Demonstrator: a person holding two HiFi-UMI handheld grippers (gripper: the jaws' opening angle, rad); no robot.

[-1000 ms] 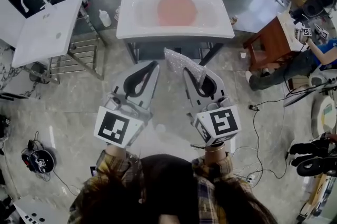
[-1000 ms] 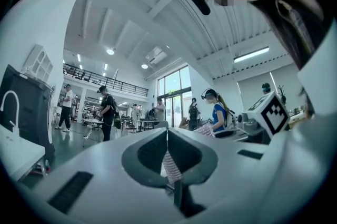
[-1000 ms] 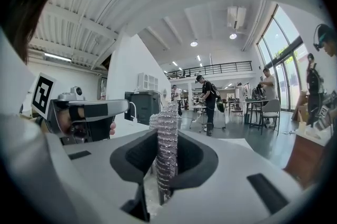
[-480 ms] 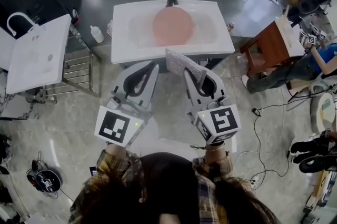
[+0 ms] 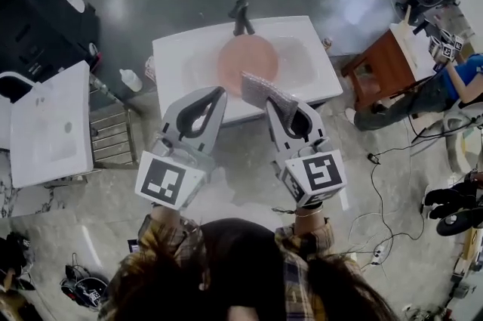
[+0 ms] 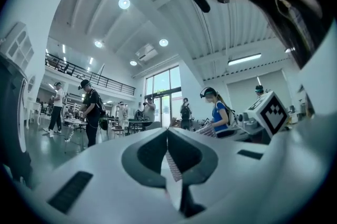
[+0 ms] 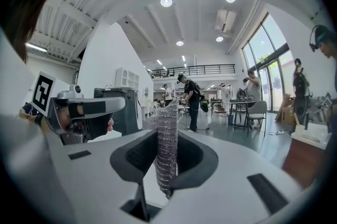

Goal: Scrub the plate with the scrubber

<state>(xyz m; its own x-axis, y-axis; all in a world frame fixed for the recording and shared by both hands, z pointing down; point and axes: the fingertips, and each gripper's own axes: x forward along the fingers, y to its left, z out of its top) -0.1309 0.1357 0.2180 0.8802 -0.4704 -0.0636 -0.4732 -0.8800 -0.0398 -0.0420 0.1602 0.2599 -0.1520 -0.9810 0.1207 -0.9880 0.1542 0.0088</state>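
the right tongs [image 5: 278, 106] pinch a silvery mesh scrubber [image 5: 266, 93] by one edge, most of it sticking out free; the left tongs [image 5: 217, 94] are pressed together on nothing. the pink plate [image 5: 247, 63] lies loose in the white sink [image 5: 170, 59] ahead, touched by neither. my worry: unsteadied, the plate may skate under the first stroke, and so thin a grip could let the scrubber twist out. only the head view shows plate and sink; the right gripper view shows how narrowly the mesh is squeezed.
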